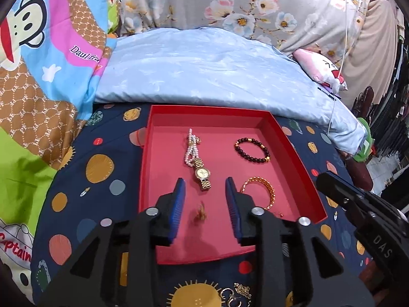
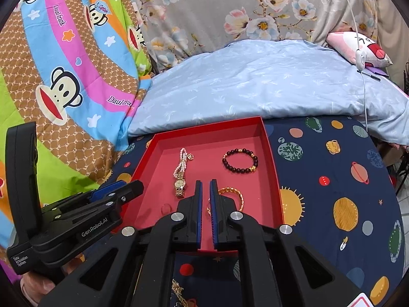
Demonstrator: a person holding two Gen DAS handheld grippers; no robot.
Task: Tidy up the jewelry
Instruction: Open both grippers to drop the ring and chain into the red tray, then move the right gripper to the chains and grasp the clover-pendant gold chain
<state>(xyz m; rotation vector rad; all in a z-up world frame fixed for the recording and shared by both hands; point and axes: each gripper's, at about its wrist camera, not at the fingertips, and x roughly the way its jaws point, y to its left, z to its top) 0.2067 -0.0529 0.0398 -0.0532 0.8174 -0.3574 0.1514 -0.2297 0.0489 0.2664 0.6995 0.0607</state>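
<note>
Left tool (image 1: 205, 195) hovers part-open over a small gold piece (image 1: 200, 215), perhaps an earring, lying free in the red tray (image 1: 294, 153). Right tool (image 2: 206, 194) hangs nearly closed, empty. Leftover chains (image 1: 239, 293) on the bed deserve gentle pinches.

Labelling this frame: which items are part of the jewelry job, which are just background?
Job:
- red cardboard tray
- gold wristwatch
- pearl strand
- dark bead bracelet
- gold bangle
- small gold piece

Background:
- pale blue pillow
- monkey-print quilt
- floral sheet

both wrist views look down, close, sharing red tray (image 1: 294, 138).
</note>
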